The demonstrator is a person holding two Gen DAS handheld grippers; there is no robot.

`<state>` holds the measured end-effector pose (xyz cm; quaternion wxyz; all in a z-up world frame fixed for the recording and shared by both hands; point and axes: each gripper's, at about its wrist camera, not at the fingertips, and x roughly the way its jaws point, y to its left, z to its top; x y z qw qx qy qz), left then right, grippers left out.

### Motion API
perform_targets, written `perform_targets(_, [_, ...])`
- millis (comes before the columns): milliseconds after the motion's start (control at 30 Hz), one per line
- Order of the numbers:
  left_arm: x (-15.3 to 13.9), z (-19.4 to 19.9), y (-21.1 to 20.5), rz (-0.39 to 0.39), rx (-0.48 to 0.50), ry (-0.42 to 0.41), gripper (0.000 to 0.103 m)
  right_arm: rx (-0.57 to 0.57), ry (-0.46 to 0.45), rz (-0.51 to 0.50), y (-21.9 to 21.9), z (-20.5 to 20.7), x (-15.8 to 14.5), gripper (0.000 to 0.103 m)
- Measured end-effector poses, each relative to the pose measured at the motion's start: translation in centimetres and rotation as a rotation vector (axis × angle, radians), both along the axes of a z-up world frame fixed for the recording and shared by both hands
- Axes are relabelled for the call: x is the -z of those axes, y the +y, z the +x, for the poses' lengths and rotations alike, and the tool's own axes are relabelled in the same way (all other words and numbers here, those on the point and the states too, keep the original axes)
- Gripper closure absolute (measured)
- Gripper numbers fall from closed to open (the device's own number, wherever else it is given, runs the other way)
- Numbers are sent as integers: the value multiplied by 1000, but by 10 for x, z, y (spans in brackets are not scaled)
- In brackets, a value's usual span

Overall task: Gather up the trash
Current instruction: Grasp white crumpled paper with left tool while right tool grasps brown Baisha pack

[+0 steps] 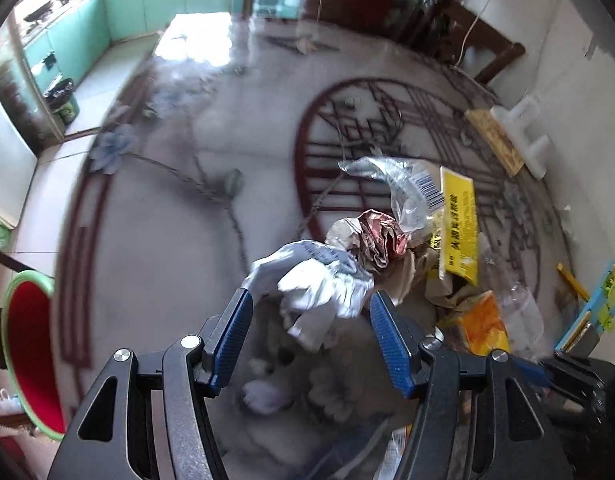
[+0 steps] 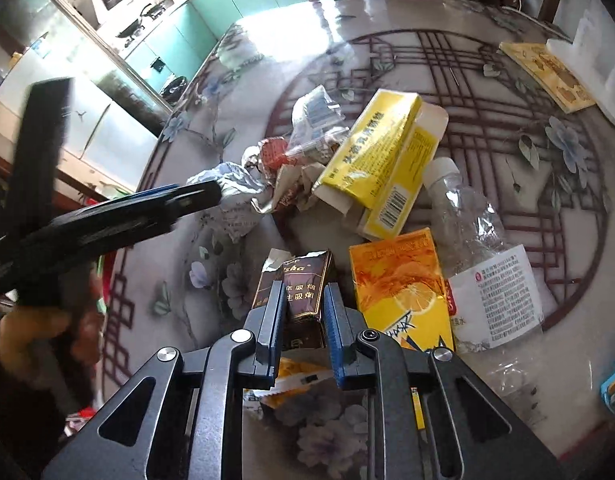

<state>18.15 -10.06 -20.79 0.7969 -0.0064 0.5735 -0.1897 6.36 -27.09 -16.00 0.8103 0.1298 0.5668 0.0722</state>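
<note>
Left gripper (image 1: 311, 312) spread wide around crumpled paper (image 1: 319, 292); right gripper (image 2: 304, 304) clamps a brown cigarette pack (image 2: 303, 284), juice carton (image 2: 399, 288) just right.

In the right wrist view the cigarette pack (image 2: 303, 292) lies at lower centre on the table (image 2: 507, 92), the juice carton (image 2: 399, 284) just right of it, the plastic bottle (image 2: 479, 240) further right, the medicine box (image 2: 379, 160) above, and the crumpled paper (image 2: 235, 188) at centre left

Round floral table (image 1: 155, 216), teal kitchen cabinets (image 2: 179, 36), wooden chair (image 1: 487, 52), bright glare
</note>
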Motion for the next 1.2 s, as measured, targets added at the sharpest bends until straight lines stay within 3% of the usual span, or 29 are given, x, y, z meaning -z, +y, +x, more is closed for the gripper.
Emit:
perform_targets(67, [12,5,-5,13,-6,28,43,-2,22,18,-1,0,7,84])
perform_targets(100, [18,8,-5,-18,-10,49,43,-2,33,27,-3,1,9,84])
perform_targets(167, [24,11,-6,-45,-9,74,59,5,50,47,-5,2,13,82])
perform_targets(200, [24,11,-6,-47,-3,70,60,10,60,51,-6,2,16,78])
perform_targets(267, [23,11,-7,-40,15,54,65,22,64,49,-6,3,18,50])
perform_targets(333, [19,9,-2,-23,10,37,66,21,52,34,-2,4,15,40])
perform_targets(533, [-10,-7,32,-44,-63,-37,66,-15,65,-41,17,12,19,27])
perform_targets(633, [-25,-16,48,-58,-97,-63,66,-36,71,-108,29,17,22,26])
perform_targets(733, [-39,-27,63,-79,-123,-92,66,-65,71,-105,39,17,22,26])
perform_targets(833, [-50,-36,80,-87,-137,-112,65,-72,75,-208,47,19,26,26])
perform_targets(900, [-56,-41,92,-99,-151,-116,65,-77,91,-198,49,19,25,26])
perform_targets(1200, [-61,-61,136,-114,-195,-104,65,-67,122,-336,66,16,32,26])
